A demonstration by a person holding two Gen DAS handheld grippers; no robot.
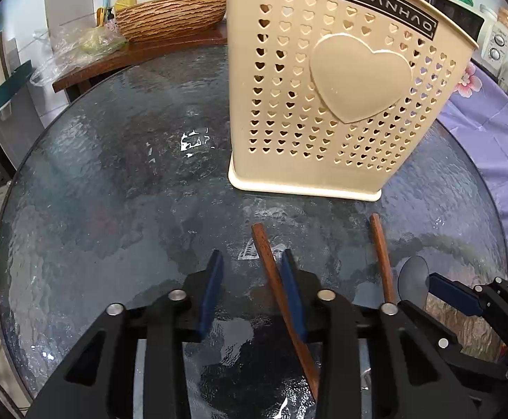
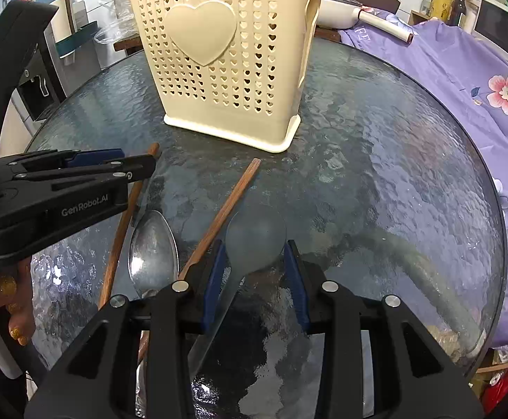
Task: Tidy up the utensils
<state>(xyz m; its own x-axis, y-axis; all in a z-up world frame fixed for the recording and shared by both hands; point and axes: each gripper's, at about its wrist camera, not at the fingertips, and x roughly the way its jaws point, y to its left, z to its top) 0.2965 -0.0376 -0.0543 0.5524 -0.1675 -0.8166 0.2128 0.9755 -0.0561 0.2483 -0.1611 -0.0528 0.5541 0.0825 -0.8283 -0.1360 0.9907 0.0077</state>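
- The caddy (image 2: 219,56) stands upright toward the far edge of the glass table (image 2: 393,160), mouth up, so utensils can drop in from above.
- Two chopsticks and two spoons lie flat nearer the near edge, handles toward the person, within reach of both grippers.
- Left gripper (image 1: 252,262): pads spread, lowered over the left chopstick (image 1: 271,265). The stick lies against the inner face of the right pad (image 1: 294,289), the other pad well clear (no pinch yet, I judge).
- Right gripper (image 2: 255,249): pads spread either side of the frosted spoon (image 2: 255,237), straddling its bowl where it narrows into the handle; whether they touch it I cannot tell.
- The metal spoon (image 2: 153,248) and second chopstick (image 2: 224,209) lie between the two tools, untouched.
- Both tools point steeply down, suiting a pick off the flat glass.
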